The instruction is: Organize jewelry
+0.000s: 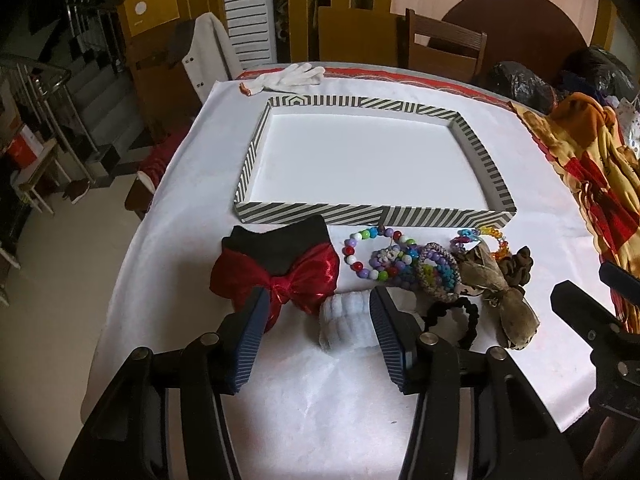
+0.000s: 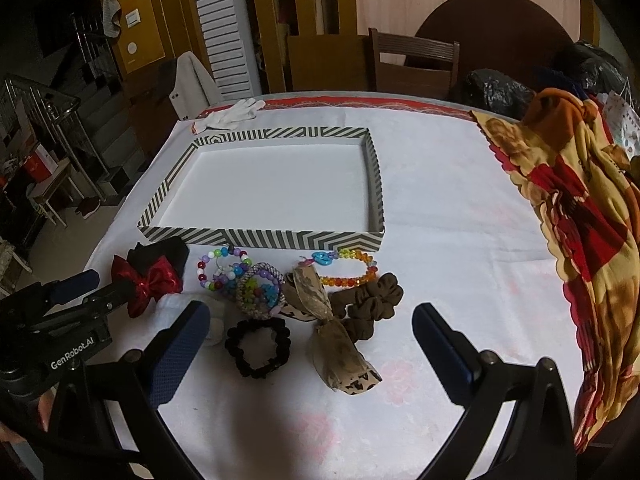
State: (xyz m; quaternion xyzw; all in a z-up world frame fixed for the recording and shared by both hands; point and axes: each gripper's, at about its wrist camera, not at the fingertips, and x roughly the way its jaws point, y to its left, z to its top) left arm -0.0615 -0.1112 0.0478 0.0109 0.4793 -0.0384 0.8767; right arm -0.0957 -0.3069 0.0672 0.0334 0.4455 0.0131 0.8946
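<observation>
- The left gripper [image 1: 316, 312] hung over the white tablecloth [image 1: 320, 392] with its blue pads spread apart, grasping nothing; a white fluffy scrunchie [image 1: 346, 322] lay between the pads, and contact could not be told.
- The right gripper [image 2: 310, 322] was likewise spread wide and empty, above the cloth.
- The striped tray [image 1: 376, 216] sat at 12 o'clock from the left gripper, its white floor bare.
- Along the tray's near wall the jewelry lay in a row: a red-and-black bow [image 1: 280, 276] at 11 o'clock from the left gripper, a multicoloured bead bracelet [image 1: 362, 250] just beside it, then a heap of woven and beaded bracelets [image 1: 434, 276] at 1 o'clock.
- In the right wrist view, a black scrunchie [image 2: 258, 346] lay at 10 o'clock from the right gripper, a brown patterned bow [image 2: 332, 328] at 12 o'clock, a brown scrunchie [image 2: 370, 302] touching it at 1 o'clock.
- An orange-and-rainbow bead bracelet [image 2: 348, 270] lay just beside the tray's near wall.
- A white glove [image 1: 288, 78] lay beyond the tray, at 12 o'clock.
</observation>
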